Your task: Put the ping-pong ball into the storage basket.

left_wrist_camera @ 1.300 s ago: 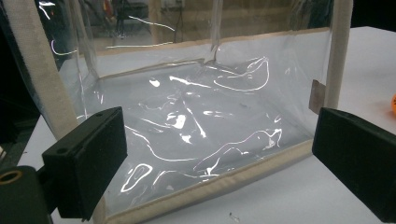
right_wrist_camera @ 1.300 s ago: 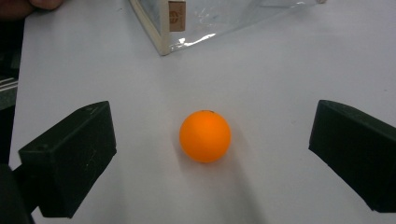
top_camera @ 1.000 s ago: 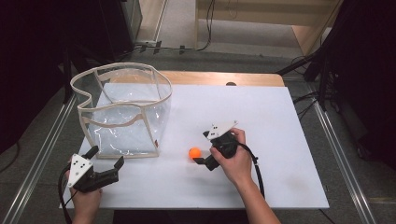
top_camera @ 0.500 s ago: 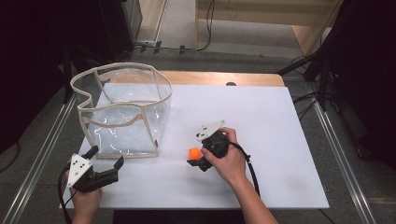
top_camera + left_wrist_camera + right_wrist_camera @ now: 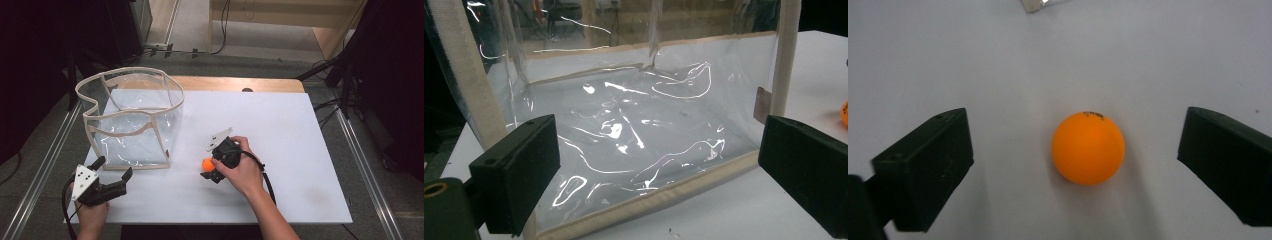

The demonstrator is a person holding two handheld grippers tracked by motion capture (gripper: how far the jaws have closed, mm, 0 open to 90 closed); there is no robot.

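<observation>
Ball (image 5: 1088,148), round, axisless, between spread right hand-held gripper (image 5: 1075,165) jaws.

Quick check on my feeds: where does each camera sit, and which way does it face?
High view: above the table's near side, looking forward and down; both hands, left gripper, right gripper.
Left gripper view: between open jaws, facing the clear bag.
Right gripper view: looking down between open jaws at the orange ball.
Shared: ball and white table.

Orange ball (image 5: 845,113) cut off at edge
</observation>
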